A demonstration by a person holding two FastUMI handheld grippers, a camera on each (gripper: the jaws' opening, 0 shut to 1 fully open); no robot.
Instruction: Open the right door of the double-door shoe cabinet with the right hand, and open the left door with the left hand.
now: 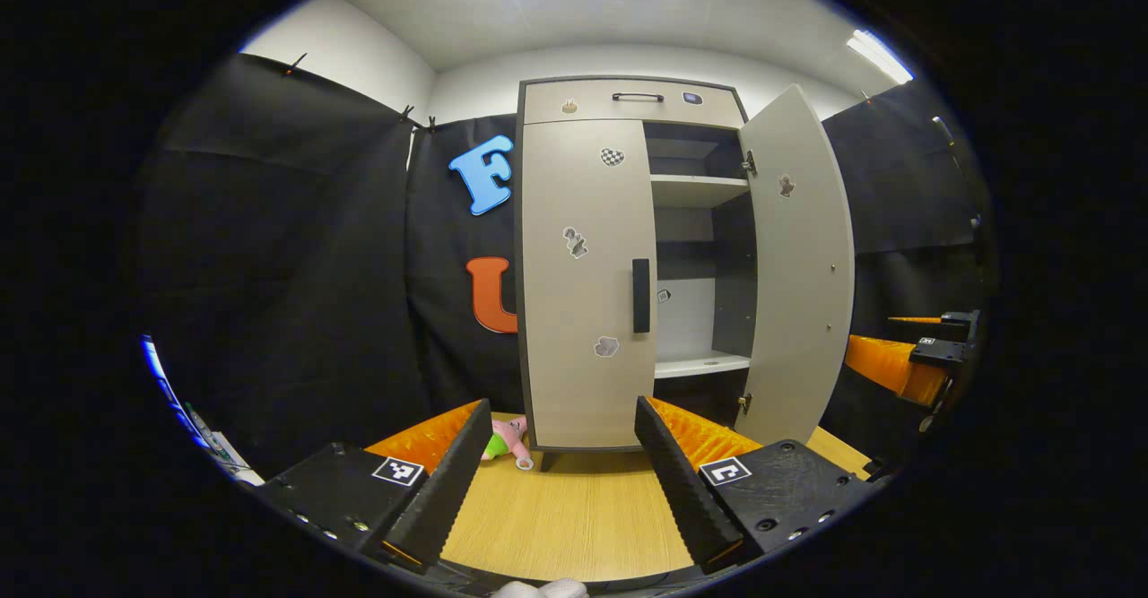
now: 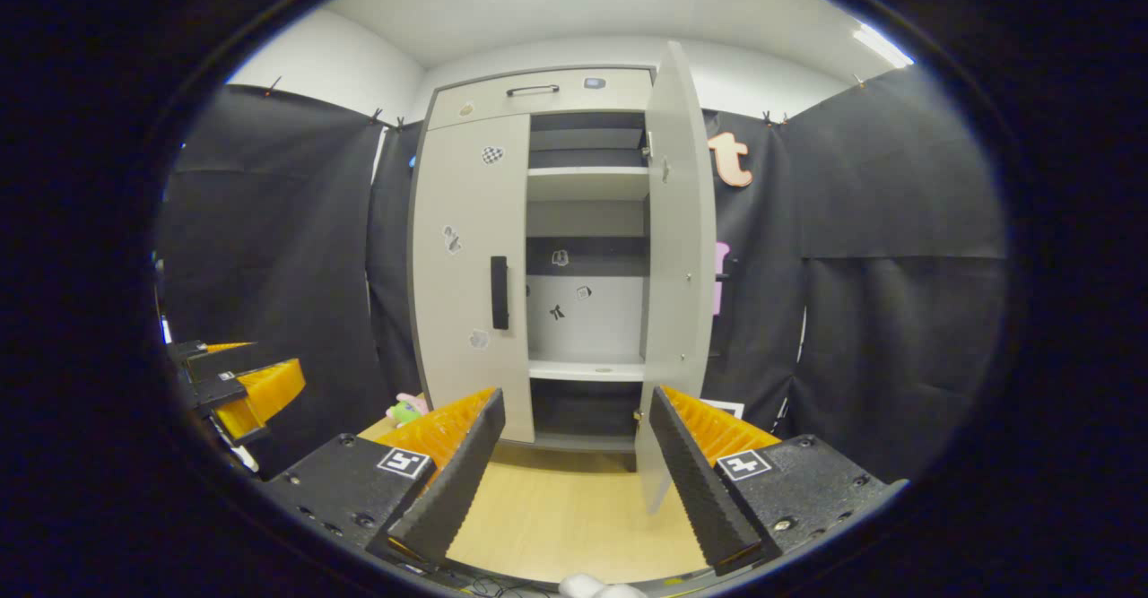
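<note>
A tall pale shoe cabinet [image 1: 628,100] stands on a wooden tabletop [image 1: 574,517] at the centre of the left gripper view, against black cloth. Its right door [image 1: 794,266] is swung wide open, showing white shelves [image 1: 698,190] and a dark interior. Its left door [image 1: 587,284] is closed, with a dark vertical handle [image 1: 640,295] near its inner edge and small stickers on its face. A drawer with a dark handle [image 1: 638,96] runs across the top.

The left tool [image 1: 563,414] sits at the bottom centre of that view, jaws spread wide and holding nothing, well apart from the cabinet. A small pink and green plush toy [image 1: 504,439] lies on the tabletop beside the cabinet's lower left corner.

At the right edge of the same view, the right tool [image 1: 928,347] appears partly cut off. In the right gripper view it is at the bottom centre, jaws likewise spread wide and empty, facing the open compartment, the open door's edge just above its right finger [image 2: 704,477]. The left tool shows at the left edge of this view.
</note>
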